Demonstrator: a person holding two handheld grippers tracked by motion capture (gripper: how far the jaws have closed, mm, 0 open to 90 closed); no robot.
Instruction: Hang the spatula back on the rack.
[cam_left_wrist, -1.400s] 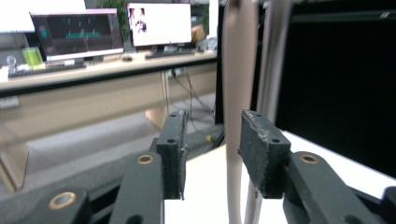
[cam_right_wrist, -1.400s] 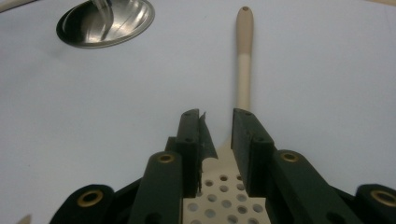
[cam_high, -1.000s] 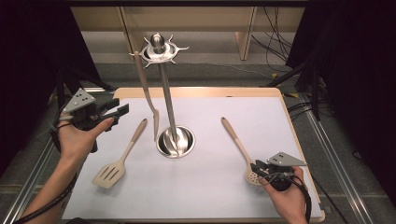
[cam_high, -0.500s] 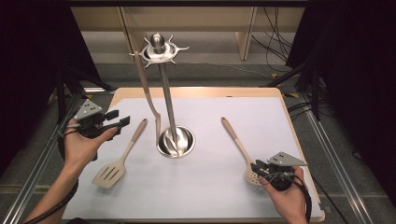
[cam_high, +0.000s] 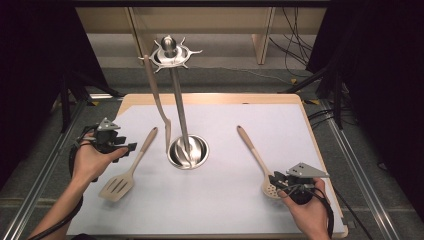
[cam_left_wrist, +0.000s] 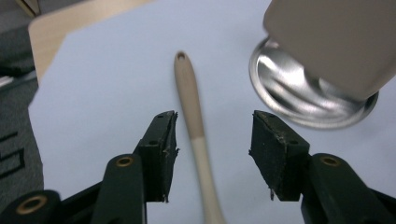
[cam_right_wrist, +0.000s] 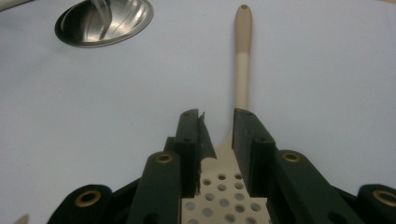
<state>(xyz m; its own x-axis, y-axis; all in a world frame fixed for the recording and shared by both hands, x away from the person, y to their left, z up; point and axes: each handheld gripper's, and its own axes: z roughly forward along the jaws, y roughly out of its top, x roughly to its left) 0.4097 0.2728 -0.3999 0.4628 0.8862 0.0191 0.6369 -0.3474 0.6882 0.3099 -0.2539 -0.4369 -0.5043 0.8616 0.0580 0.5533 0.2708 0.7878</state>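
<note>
Two tools lie on the white mat (cam_high: 220, 200), one on each side of the steel utensil stand (cam_high: 187, 150) at its middle. The slotted spatula (cam_high: 129, 170) lies left of the stand's base; the left gripper (cam_high: 125, 148) is just beside its handle, jaws spread on either side, having just closed a little, pads off it. The perforated skimmer (cam_high: 256, 160) lies right of the stand. The right gripper (cam_high: 275, 181) straddles the skimmer's neck, seemingly pinching it, though contact is unclear.
</note>
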